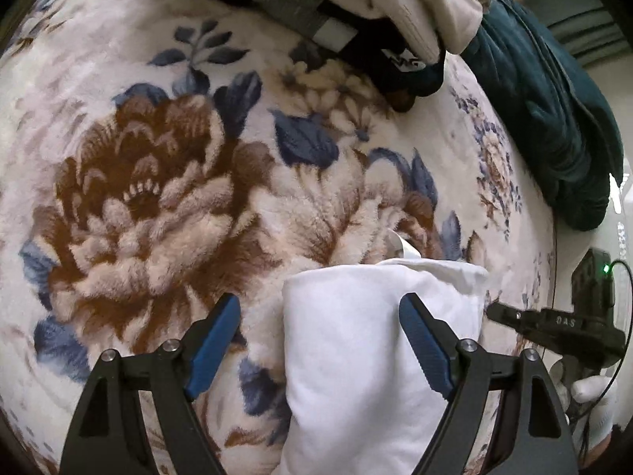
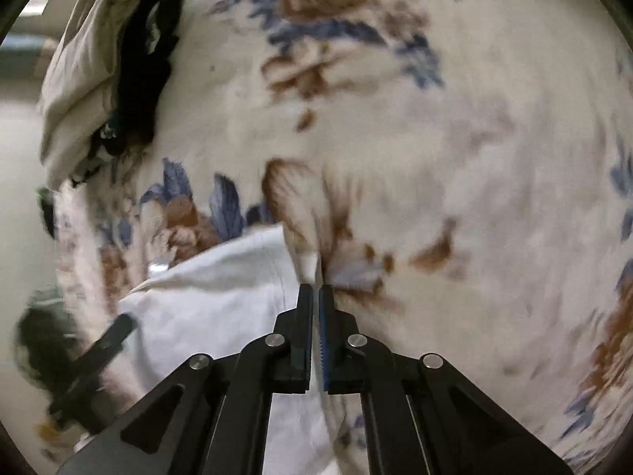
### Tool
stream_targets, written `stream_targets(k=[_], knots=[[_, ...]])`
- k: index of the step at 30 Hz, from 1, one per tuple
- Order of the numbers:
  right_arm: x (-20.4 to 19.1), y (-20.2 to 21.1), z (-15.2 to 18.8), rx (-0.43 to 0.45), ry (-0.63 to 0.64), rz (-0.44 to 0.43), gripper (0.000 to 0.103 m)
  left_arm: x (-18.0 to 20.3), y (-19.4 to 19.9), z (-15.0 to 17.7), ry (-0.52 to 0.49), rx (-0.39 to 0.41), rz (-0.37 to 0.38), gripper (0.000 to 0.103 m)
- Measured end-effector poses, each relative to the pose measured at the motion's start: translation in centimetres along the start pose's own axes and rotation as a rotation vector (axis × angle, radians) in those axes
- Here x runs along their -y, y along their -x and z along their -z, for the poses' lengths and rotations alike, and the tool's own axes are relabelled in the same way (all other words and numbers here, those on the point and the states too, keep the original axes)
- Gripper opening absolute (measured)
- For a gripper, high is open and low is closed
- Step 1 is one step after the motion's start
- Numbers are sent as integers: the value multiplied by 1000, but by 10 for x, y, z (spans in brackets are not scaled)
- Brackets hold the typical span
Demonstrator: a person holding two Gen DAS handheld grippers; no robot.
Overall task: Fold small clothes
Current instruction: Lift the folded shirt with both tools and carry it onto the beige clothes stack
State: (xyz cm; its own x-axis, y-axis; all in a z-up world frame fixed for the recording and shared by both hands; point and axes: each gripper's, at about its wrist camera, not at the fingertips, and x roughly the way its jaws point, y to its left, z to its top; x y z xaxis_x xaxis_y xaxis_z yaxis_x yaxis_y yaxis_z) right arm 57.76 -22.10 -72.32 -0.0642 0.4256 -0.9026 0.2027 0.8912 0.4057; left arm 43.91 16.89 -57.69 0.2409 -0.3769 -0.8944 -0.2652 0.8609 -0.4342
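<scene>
The white cloth (image 1: 379, 356) lies folded on the flowery blanket (image 1: 158, 198), under the wide, empty left tongs (image 1: 319, 328). The right tongs (image 2: 315, 289), beside the cloth, pinch a white bit; a pull might undo the fold.

I read "DAS" in pale letters on the right gripper (image 1: 498, 314) body, seen from the left wrist. White lettering on the black garment (image 1: 399, 67) was too small to read.

Smooth white cloth garment (image 1: 379, 340) on fluffy plush blanket (image 1: 158, 206).
</scene>
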Motion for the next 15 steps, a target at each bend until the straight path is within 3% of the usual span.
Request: stream_targets(k=[1, 2, 3, 5, 9, 12, 13, 14, 15], knots=[[7, 2, 3, -28, -11, -50, 10, -1, 5, 4, 5, 6, 30, 82], [10, 4, 8, -42, -7, -89, 31, -1, 8, 8, 14, 4, 53, 82], [12, 3, 12, -53, -1, -122, 65, -4, 10, 13, 31, -2, 86, 82], [16, -9, 28, -89, 7, -226, 81, -11, 7, 29, 81, -40, 174, 82], [21, -55, 56, -206, -4, -320, 81, -13, -17, 53, 104, -110, 262, 82], [20, -67, 69, -171, -39, -379, 77, -2, -18, 57, 74, -63, 293, 75], [17, -68, 72, -156, -38, -392, 67, 3, -14, 57, 67, -38, 304, 58], [14, -68, 75, -151, -43, -415, 35, 10, -10, 58, 43, -23, 296, 49], [12, -66, 78, -140, -56, -423, 31, 14, -5, 57, 22, -5, 278, 32]])
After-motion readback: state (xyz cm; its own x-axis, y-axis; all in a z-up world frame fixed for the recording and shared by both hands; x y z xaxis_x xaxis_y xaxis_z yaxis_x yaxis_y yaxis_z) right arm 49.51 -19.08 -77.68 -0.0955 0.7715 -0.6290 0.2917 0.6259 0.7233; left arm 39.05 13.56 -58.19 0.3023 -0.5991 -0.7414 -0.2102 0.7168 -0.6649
